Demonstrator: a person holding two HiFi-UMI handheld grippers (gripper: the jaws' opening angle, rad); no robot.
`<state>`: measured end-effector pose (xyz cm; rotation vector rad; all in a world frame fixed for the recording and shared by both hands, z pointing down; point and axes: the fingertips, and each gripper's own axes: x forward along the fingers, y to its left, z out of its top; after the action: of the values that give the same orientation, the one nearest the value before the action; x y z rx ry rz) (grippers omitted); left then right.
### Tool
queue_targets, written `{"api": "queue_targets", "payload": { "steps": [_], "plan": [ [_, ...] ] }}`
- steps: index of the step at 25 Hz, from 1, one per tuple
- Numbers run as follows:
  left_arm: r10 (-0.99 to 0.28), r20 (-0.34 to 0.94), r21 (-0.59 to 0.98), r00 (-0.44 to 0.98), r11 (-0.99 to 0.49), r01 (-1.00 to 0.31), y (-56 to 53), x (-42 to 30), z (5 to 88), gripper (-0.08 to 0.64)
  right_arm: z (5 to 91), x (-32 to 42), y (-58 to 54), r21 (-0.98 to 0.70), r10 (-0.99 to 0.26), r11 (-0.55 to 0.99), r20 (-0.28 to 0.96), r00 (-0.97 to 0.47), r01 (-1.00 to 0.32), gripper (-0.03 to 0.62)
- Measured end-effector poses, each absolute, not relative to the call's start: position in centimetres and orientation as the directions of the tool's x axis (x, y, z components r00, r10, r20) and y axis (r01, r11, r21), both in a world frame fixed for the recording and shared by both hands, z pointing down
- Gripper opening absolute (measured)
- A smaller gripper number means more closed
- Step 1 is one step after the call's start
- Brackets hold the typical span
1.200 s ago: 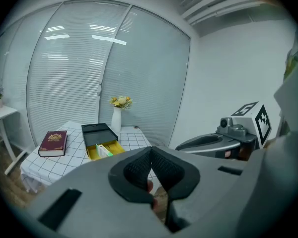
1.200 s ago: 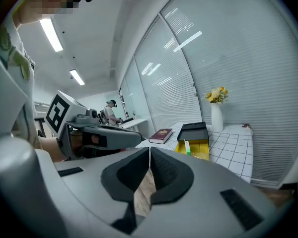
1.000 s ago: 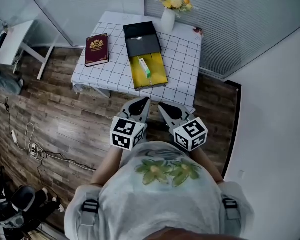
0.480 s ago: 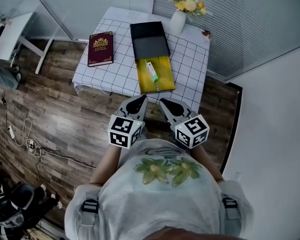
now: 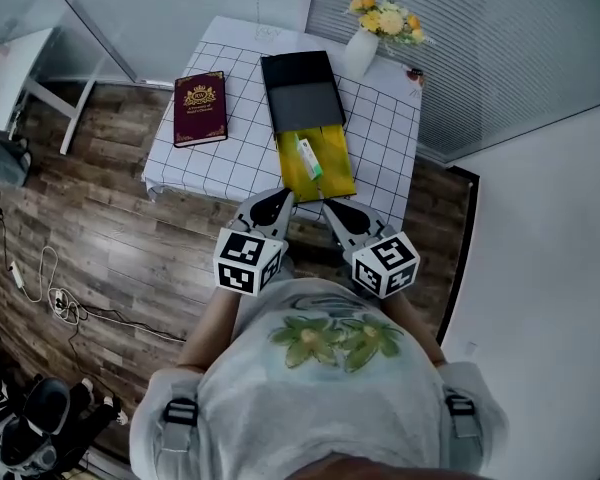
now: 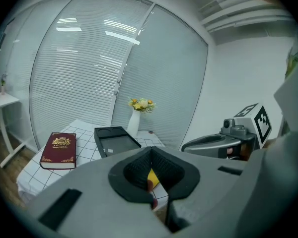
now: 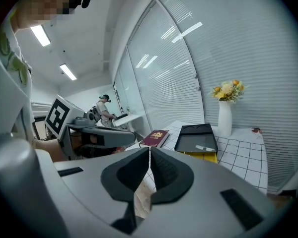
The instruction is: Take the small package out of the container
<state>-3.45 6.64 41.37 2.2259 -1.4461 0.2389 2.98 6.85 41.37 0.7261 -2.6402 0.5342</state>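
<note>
A yellow container (image 5: pixel 318 166) lies on the white gridded table (image 5: pixel 220 148), half slid out of a black box (image 5: pixel 302 90). The small white and green package (image 5: pixel 309 158) rests inside it. My left gripper (image 5: pixel 280 198) and right gripper (image 5: pixel 330 206) hang side by side just short of the table's near edge, both pointing at the container. Both are shut with nothing between the pads. In the left gripper view the shut gripper (image 6: pixel 150 152) covers most of the container; the black box (image 6: pixel 116 140) shows beyond. The right gripper (image 7: pixel 149 150) is aimed left of the black box (image 7: pixel 197 138).
A maroon book (image 5: pixel 199 108) lies on the table's left side. A white vase with yellow flowers (image 5: pixel 365 46) stands at the far right corner. Glass walls with blinds ring the table. Cables (image 5: pixel 55 298) trail on the wood floor. A person (image 7: pixel 105 110) stands far off.
Both grippers have moved forward toward the table, side by side, and the container now lies closer in front of them. Their jaws stayed shut.
</note>
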Motion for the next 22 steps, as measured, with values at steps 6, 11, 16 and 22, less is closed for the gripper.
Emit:
{"api": "queue_targets", "payload": {
  "steps": [6,11,16,22],
  "plan": [
    [-0.808,0.389,0.29,0.442,-0.348,-0.892,3.9,-6.1,41.5,0.008,41.6,1.5,4.5,-0.247,-0.451,0.771,0.437,-0.778,-0.587,0.012],
    [-0.798,0.389,0.273,0.46,-0.377,-0.885,1.9,-8.2,41.6,0.008,42.0,0.5,2.6,-0.241,-0.488,0.742,0.446,-0.751,-0.625,0.012],
    [-0.807,0.386,0.264,0.448,-0.369,-0.891,0.1,-10.8,41.9,0.008,42.2,-0.1,0.8,-0.233,-0.521,0.721,0.438,-0.733,-0.652,0.012],
    [-0.798,0.39,0.282,0.459,-0.371,-0.885,-0.4,-10.5,42.4,0.008,42.9,0.1,0.1,-0.231,-0.526,0.711,0.453,-0.72,-0.664,0.012]
  ]
}}
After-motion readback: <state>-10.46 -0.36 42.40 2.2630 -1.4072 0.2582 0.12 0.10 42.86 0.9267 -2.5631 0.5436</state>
